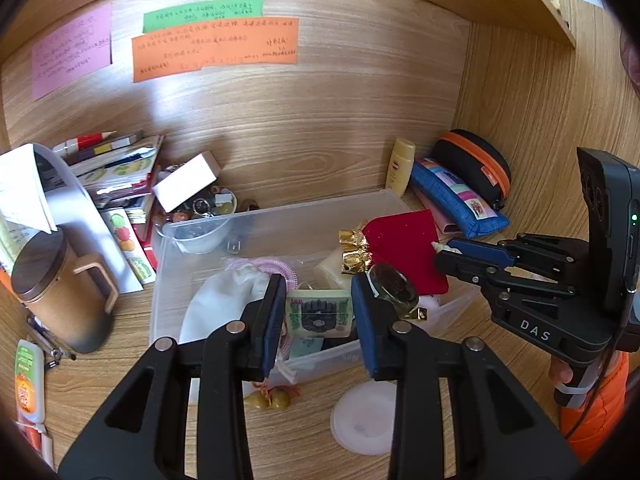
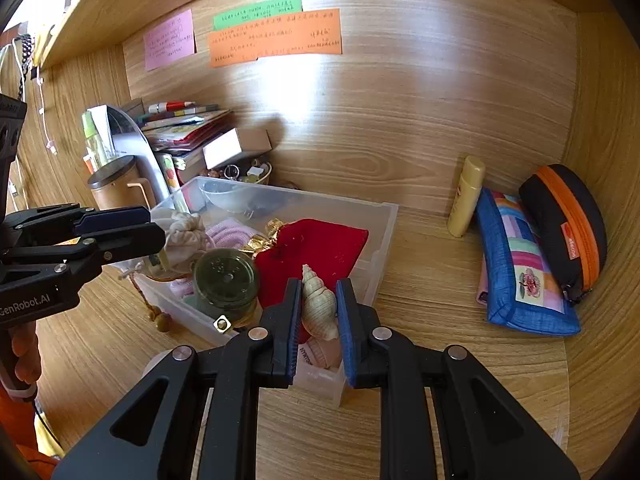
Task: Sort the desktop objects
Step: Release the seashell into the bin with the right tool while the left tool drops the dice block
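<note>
Wooden table clutter surrounds the clear bin [image 2: 382,216], over which the right claw [image 2: 319,312] pinches a seashell [image 2: 318,304] and the left claw [image 1: 319,312] clamps a printed tile [image 1: 319,313]; either smooth piece might slip.

A cream spiral shell [image 2: 319,306] stands point-up and a printed mahjong-like tile [image 1: 319,313] faces up, both above the clear bin [image 2: 378,240].
</note>
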`<state>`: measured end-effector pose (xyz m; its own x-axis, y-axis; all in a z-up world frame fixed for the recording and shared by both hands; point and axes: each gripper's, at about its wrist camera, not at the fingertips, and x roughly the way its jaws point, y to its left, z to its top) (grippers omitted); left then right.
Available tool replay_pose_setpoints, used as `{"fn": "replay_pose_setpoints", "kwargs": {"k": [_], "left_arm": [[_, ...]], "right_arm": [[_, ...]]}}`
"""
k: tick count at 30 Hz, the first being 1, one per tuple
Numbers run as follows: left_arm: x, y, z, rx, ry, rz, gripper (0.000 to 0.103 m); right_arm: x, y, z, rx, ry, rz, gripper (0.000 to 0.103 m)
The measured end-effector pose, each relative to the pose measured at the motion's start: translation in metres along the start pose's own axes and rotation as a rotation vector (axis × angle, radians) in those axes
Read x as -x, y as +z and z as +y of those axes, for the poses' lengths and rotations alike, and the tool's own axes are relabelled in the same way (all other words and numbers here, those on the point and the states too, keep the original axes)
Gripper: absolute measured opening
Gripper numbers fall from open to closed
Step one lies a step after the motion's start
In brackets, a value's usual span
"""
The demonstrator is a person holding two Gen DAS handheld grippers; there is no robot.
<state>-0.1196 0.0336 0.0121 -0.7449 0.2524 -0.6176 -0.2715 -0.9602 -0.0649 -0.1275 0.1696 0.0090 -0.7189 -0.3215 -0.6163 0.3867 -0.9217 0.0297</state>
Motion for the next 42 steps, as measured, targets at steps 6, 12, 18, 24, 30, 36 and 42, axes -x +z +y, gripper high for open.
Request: {"fn": "replay_pose_setpoints", "kwargs": {"k": [6, 12, 18, 24, 30, 36, 42], "left_arm": [[-0.015, 0.000, 0.002, 0.005, -0.009, 0.030, 0.033], [-0.026, 0.000, 0.005, 0.011, -0.008, 0.053, 0.033], [-0.035, -0.001, 0.008, 0.022, -0.017, 0.073, 0.033], [-0.036, -0.001, 0.007, 0.018, -0.019, 0.071, 0.033], [-0.033, -0.001, 0.006, 0.016, -0.015, 0.067, 0.033], [-0.020, 0.000, 0.004, 0.001, -0.006, 0.037, 0.036], [-0.002, 0.000, 0.004, -0.005, 0.030, -0.022, 0.053]], "right_arm": [[-0.014, 0.000, -0.003, 0.000, 0.006, 0.029, 0.016], [-0.024, -0.001, -0.002, 0.003, 0.013, 0.048, 0.016], [-0.028, 0.000, 0.002, 0.014, 0.009, 0.042, 0.016], [-0.029, 0.001, 0.003, 0.022, 0.002, 0.036, 0.017], [-0.027, 0.001, 0.003, 0.026, -0.010, 0.037, 0.021], [-0.018, 0.002, 0.002, 0.027, -0.030, 0.017, 0.036], [-0.004, 0.004, 0.005, 0.032, -0.059, -0.017, 0.047]]}}
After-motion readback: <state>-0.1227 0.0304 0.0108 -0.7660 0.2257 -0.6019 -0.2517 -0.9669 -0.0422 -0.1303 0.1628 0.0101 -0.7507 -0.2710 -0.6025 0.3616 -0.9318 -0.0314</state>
